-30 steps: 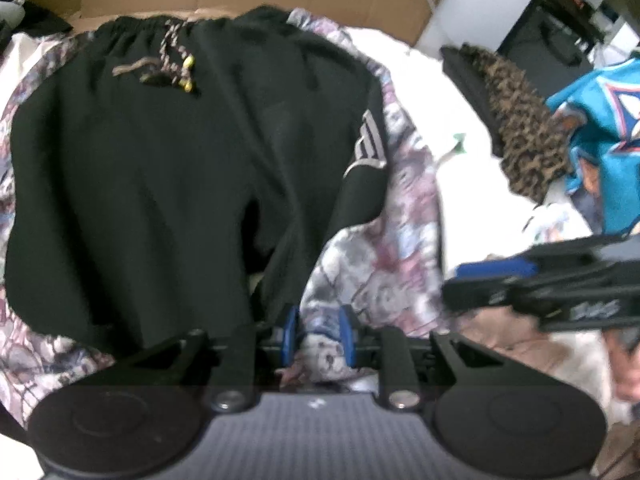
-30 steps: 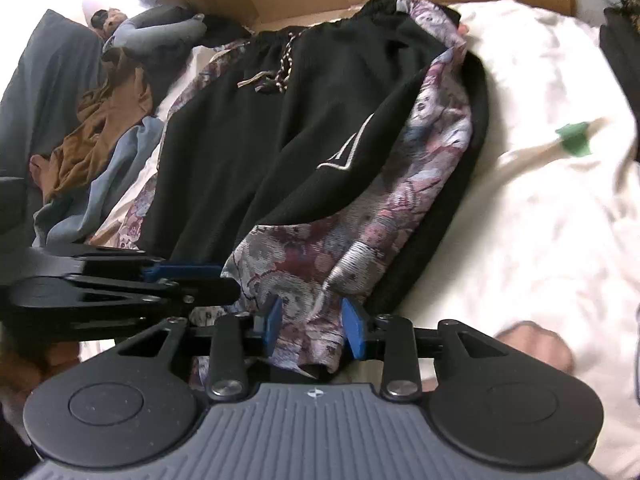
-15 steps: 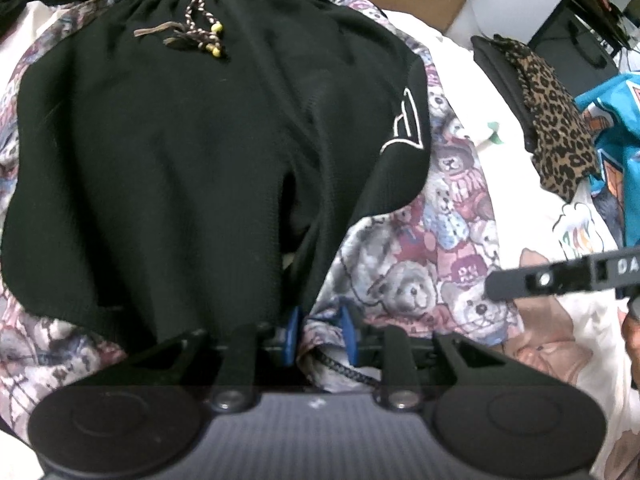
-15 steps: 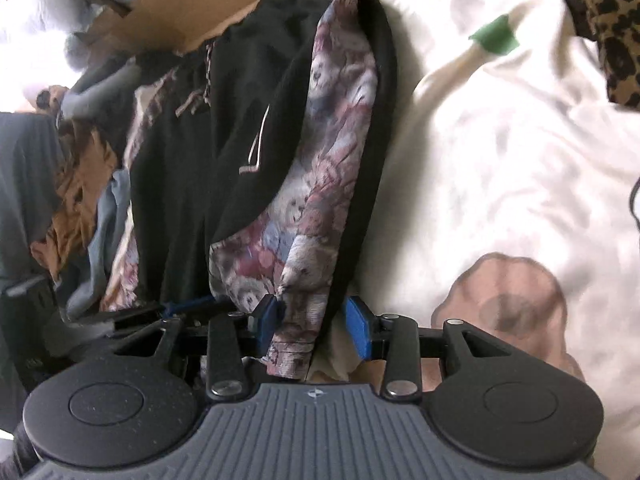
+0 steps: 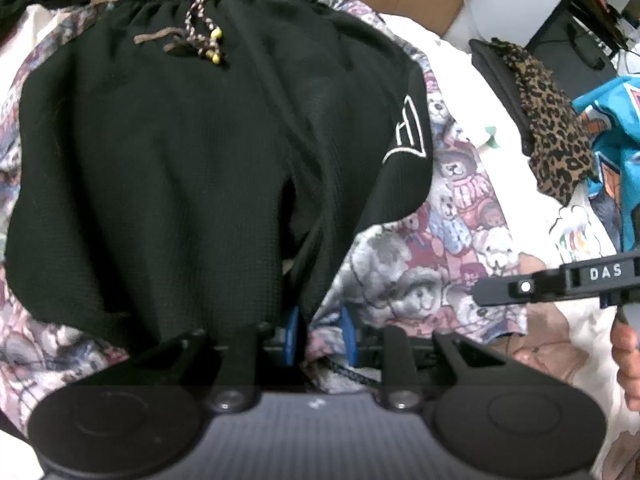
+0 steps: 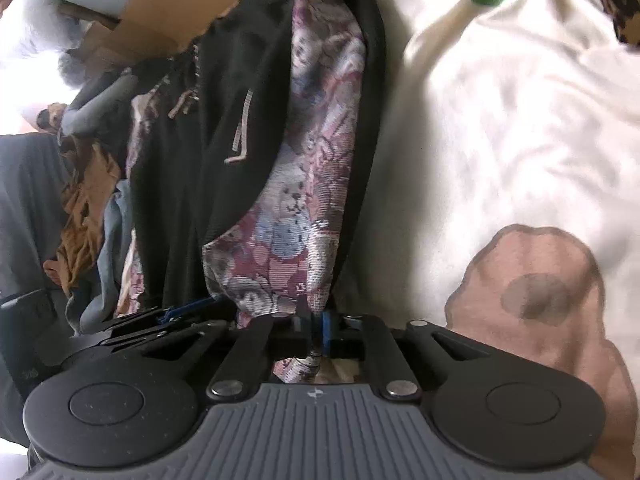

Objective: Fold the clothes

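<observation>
Both hand-held grippers, L [image 5: 319, 334] & R [image 6: 315, 330], pinching teddy-print garment [image 6: 296, 216] hem.

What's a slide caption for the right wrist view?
Right gripper shut on the hem of the teddy-bear print garment, black shorts lying on it, white bedding alongside.

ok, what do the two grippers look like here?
Both alike: black linkage arms with silver pivot screws, blue pads on the fingertips, two round black discs flanking a ribbed grey body. Left gripper; right gripper. White "DAS" lettering shows on the right one's side.
</observation>
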